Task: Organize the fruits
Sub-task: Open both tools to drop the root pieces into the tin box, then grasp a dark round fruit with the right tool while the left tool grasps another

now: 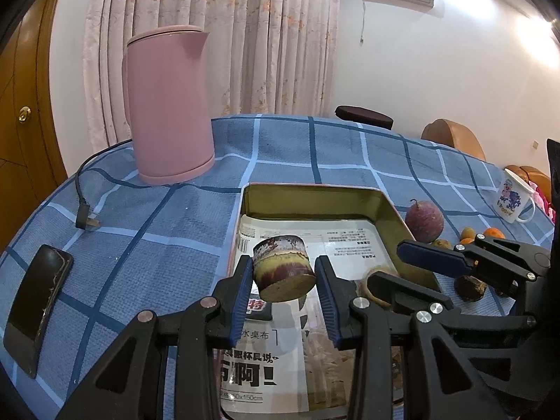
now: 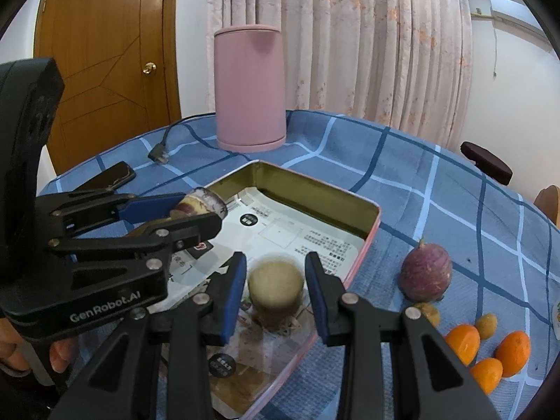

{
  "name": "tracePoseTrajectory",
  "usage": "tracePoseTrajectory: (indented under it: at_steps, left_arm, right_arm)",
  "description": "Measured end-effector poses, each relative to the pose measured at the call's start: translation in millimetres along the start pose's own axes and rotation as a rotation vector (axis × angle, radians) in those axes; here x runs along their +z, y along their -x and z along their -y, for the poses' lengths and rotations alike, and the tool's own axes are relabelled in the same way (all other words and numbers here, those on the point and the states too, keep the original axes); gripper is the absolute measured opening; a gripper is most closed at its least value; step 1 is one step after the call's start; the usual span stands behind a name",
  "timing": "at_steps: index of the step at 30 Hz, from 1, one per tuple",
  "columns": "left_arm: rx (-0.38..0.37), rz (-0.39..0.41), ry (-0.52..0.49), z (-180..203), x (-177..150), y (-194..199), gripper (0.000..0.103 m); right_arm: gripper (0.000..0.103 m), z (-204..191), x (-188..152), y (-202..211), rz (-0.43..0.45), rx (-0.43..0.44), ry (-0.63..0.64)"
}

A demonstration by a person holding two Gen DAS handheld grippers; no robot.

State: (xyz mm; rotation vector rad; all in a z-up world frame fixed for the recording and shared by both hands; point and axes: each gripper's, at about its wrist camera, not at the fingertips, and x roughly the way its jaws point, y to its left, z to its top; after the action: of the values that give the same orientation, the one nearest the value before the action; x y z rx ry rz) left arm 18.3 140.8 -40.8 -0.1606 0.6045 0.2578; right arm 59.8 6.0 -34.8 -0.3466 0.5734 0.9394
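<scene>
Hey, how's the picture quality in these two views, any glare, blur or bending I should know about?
Left wrist view: strong glare blooms on the wall at upper right; the tablecloth grid bows from fisheye distortion; the sugarcane piece in the left gripper is sharp. Right wrist view: the cane piece between the right gripper fingers looks smeared, while the oranges stay crisp.

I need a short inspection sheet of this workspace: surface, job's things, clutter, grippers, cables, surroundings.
Surface: round table with blue checked cloth.
Job's things: tin tray lined with printed paper; purple round fruit and small oranges on the cloth beside it.
Clutter: pink kettle, phone, mug.
Grippers: left gripper holds a sugarcane piece above the tray; right gripper around a second cane piece, contact unclear.
Cables: kettle cord and plug lie loose.
Surroundings: curtain, wooden door, air conditioner.
</scene>
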Motion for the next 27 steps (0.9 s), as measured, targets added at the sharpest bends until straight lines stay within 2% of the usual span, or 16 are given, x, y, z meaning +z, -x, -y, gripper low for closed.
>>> tracePoseTrajectory:
  at_steps: [2, 3, 5, 6, 7, 9, 11, 14, 19, 23, 27]
  left_arm:
    - [0.021, -0.004, 0.007, -3, 0, 0, 0.039]
    - [0.023, -0.005, 0.014, -5, -1, 0, 0.039]
    - [0.0, -0.006, 0.026, -7, -1, 2, 0.042]
    - [0.0, -0.004, 0.024, -6, -2, 4, 0.047]
    - [-0.003, 0.003, 0.017, -2, -2, 7, 0.055]
    - [-0.003, 0.024, 0.006, 5, -3, 12, 0.064]
    - [-0.029, 0.039, -0.01, 18, -2, 18, 0.065]
    - [-0.066, 0.058, -0.037, 37, -2, 26, 0.065]
    - [-0.143, 0.048, -0.105, 80, -5, 28, 0.065]
    - [-0.191, 0.019, -0.174, 115, -10, 24, 0.065]
    - [-0.207, -0.004, -0.228, 139, -14, 18, 0.065]
  right_arm:
    - [0.05, 2, 0, -1, -0.007, -0.012, -0.01]
    - [0.06, 4, -1, 0, 0.0, -0.009, -0.019]
    - [0.072, 7, -3, 8, 0.024, 0.001, -0.032]
    - [0.08, 8, -4, 12, 0.032, -0.004, -0.032]
    - [0.081, 8, -6, 20, 0.049, -0.019, -0.025]
    - [0.081, 13, -13, 39, 0.08, -0.063, -0.014]
    - [0.082, 23, -19, 54, 0.099, -0.09, -0.033]
    - [0.092, 50, -39, 85, 0.118, -0.178, -0.08]
    - [0.092, 97, -70, 111, 0.079, -0.303, -0.206]
    - [0.091, 127, -80, 116, 0.043, -0.314, -0.296]
    - [0.081, 131, -80, 105, -0.029, -0.301, -0.295]
